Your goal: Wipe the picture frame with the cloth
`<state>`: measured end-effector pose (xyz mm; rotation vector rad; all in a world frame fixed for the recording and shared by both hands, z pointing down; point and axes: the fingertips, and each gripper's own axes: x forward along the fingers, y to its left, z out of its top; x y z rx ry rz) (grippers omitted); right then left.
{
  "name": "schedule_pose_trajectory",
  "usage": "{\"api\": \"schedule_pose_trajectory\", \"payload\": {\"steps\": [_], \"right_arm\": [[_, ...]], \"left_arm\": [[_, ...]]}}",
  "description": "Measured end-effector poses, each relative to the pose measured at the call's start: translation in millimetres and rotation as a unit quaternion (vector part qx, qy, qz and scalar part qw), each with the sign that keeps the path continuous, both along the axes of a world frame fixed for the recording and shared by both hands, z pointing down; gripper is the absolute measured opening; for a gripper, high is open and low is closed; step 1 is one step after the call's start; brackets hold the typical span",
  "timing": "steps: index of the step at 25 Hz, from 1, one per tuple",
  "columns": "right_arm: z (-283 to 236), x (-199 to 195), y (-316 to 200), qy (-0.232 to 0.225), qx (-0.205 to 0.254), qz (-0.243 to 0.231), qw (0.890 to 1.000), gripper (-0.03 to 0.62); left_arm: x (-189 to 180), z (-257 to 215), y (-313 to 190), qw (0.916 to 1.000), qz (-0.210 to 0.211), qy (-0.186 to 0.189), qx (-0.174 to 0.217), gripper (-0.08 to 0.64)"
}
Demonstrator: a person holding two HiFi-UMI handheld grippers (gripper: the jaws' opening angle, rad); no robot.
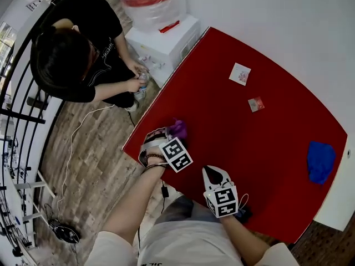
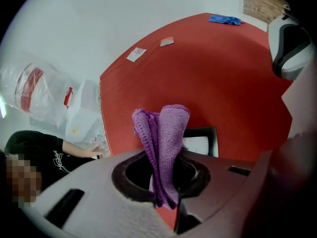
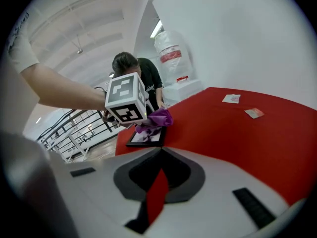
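Observation:
My left gripper is shut on a folded purple cloth, which sticks up between its jaws. Just beyond the cloth lies the black picture frame, flat on the red table near its left corner. The right gripper view shows the frame with the cloth hanging just above it, under the left gripper's marker cube. In the head view the left gripper covers the frame. My right gripper is shut on nothing, low over the table's near edge to the right.
A blue cloth lies at the table's far right, and two small cards lie near the back. A person in black crouches beside a white cabinet off the table's left corner. A railing runs along the left.

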<state>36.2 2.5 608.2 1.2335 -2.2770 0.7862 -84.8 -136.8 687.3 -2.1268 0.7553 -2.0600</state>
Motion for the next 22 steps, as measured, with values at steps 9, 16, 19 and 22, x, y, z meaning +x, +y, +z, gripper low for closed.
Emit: {"api": "schedule_pose_trajectory", "payload": {"steps": [9,16,19,22], "right_arm": [[6.8,2.3,-8.5,0.003,-0.003,-0.003,1.000,0.005],[8.9,-5.9,-8.5,0.003,-0.002,-0.016,1.000,0.005],[9.3,-7.5,-7.3,0.005,-0.002,-0.019,1.000,0.005],[7.1,-8.2,-6.4,0.008,0.000,-0.023,1.000,0.005]], "left_arm": [[19.2,3.5,39.6,0.9991,0.036,0.003,-0.023,0.060],[32.4,5.3,84.3,0.9973,0.064,0.009,-0.034,0.061],[31.5,4.7,84.7,0.9975,0.063,0.011,-0.028,0.061],[29.3,-3.9,78.6,0.9984,0.043,0.035,-0.008,0.061]]}}
